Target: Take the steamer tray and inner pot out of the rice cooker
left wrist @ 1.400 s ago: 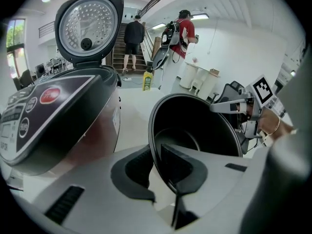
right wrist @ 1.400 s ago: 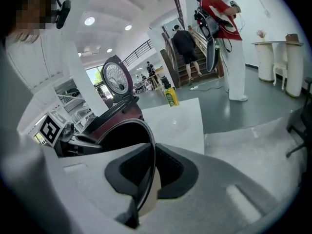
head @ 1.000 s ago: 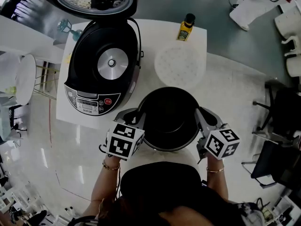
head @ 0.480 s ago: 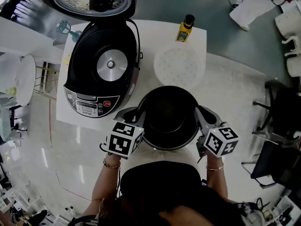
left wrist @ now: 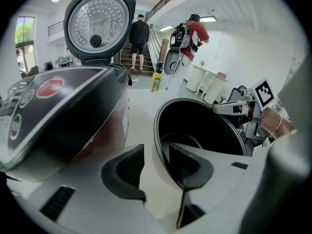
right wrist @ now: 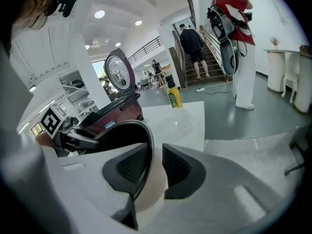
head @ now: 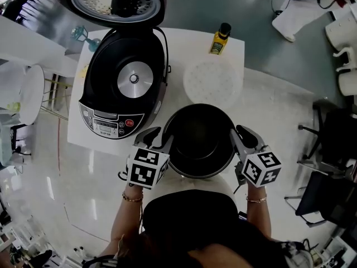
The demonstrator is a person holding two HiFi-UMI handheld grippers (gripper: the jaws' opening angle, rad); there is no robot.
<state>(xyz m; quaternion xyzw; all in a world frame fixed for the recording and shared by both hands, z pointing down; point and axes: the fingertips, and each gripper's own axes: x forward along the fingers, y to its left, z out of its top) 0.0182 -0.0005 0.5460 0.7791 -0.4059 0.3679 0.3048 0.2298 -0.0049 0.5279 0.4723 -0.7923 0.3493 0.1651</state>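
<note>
The round black metal inner pot [head: 199, 141] and the white perforated steamer tray [head: 213, 80] sit beside the open black rice cooker [head: 125, 82]. The left gripper [head: 159, 134] and right gripper [head: 239, 132] have just been opening and now stand spread astride the pot's rim. This looks like the release; next, both should lift clear.

Cooker lid [head: 111, 4] is cut by the top edge — panel [head: 109, 121] print unreadable.

One rice cooker [head: 109, 96], one inner pot [head: 199, 139], one steamer tray [head: 213, 81], one bottle [head: 220, 39]; two grippers: left gripper [head: 160, 134], right gripper [head: 237, 134].
</note>
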